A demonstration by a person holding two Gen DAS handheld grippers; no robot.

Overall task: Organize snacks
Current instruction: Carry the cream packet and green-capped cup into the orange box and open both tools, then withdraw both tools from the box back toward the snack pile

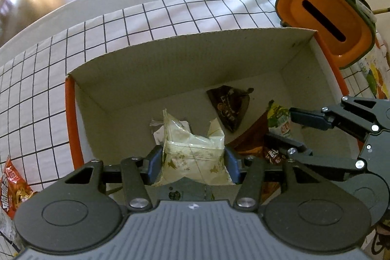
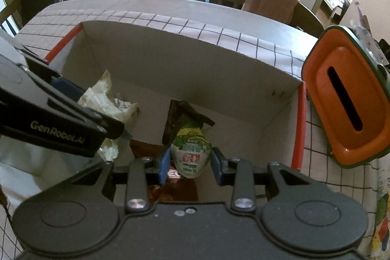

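Snacks are being gathered into the open cardboard box (image 1: 185,57) that fills the middle of both views: the left gripper (image 1: 193,160), low in the left wrist frame, is clamped on a pale cream packet (image 1: 192,150) held over the box interior, apparently so it can be dropped in beside a dark brown wrapper (image 1: 229,104) already on the floor. The right gripper (image 2: 190,162), bottom centre of its own view, brackets a green-and-white pouch (image 2: 191,152) with both pads close against its sides, though whether it truly grips I cannot tell. "GenRobot.AI" is legible on the left gripper's body at the left edge of the right wrist view; the pouch's red label is unreadable.
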